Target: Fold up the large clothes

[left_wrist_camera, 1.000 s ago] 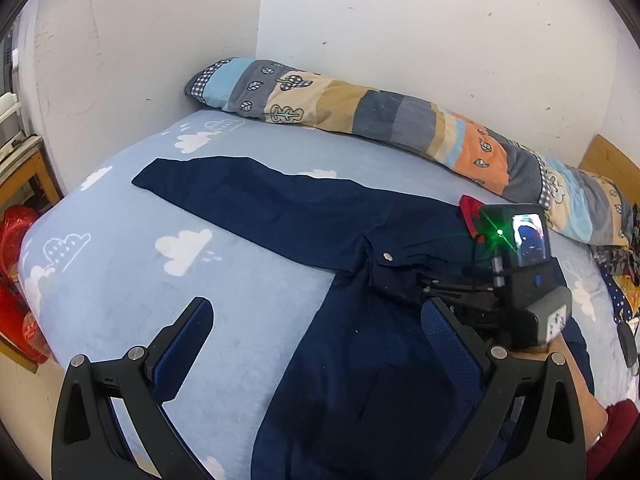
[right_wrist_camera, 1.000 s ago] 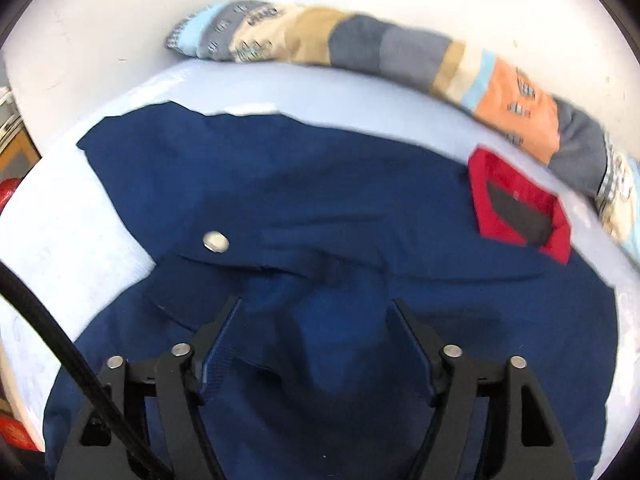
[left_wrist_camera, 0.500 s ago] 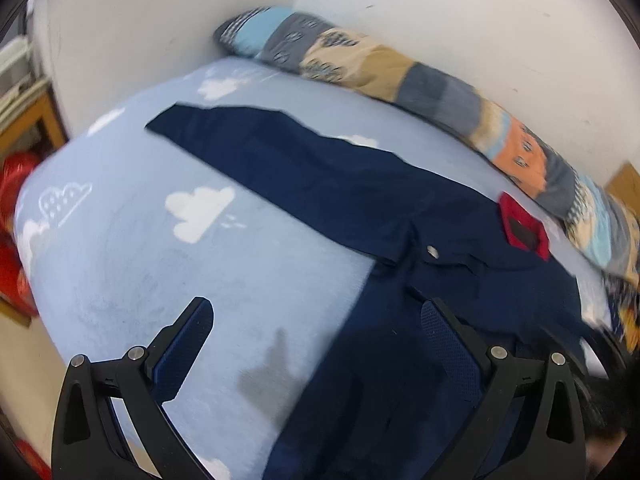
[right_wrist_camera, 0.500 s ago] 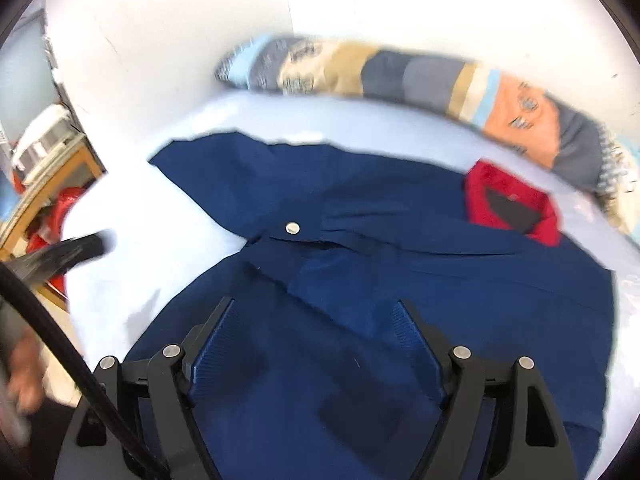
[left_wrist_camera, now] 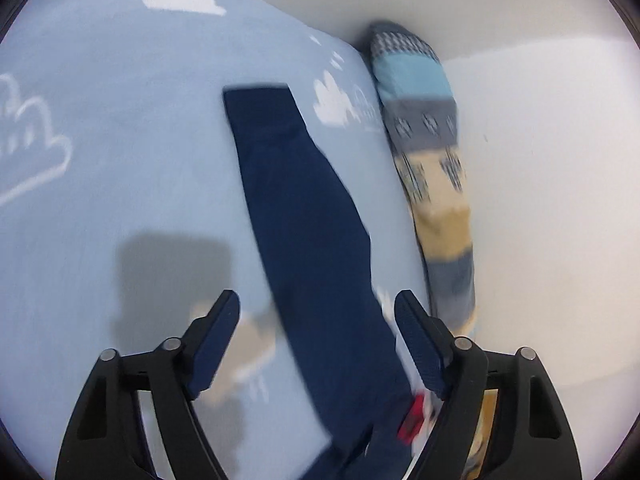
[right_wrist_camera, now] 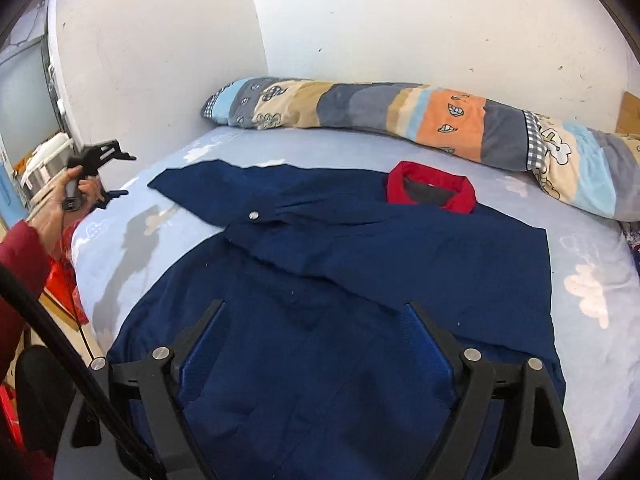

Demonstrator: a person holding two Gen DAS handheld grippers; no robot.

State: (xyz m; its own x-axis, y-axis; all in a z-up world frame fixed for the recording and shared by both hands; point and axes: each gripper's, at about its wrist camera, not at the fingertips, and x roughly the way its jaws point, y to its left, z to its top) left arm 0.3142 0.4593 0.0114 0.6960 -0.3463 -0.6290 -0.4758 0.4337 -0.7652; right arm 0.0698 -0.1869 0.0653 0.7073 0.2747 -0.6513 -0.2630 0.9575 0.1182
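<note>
A navy jacket with a red collar lies flat on the bed, one sleeve stretched out to the left. In the left wrist view that sleeve runs straight away from my left gripper, which hovers over it; the jaws are closing and the pads do not press the cloth. The right wrist view shows a hand in a red sleeve holding the left gripper beyond the cuff end. My right gripper hangs above the jacket's body, its jaws opening with nothing between them.
A long patchwork bolster lies against the white back wall. The light-blue cloud-print sheet shows on both sides of the jacket. Past the bed's left edge are a shelf with a white appliance and red items.
The left gripper swung out to the left and rolled, so it now looks along the sleeve, and its jaws narrowed. The right gripper rose back from the jacket and its jaws widened.
</note>
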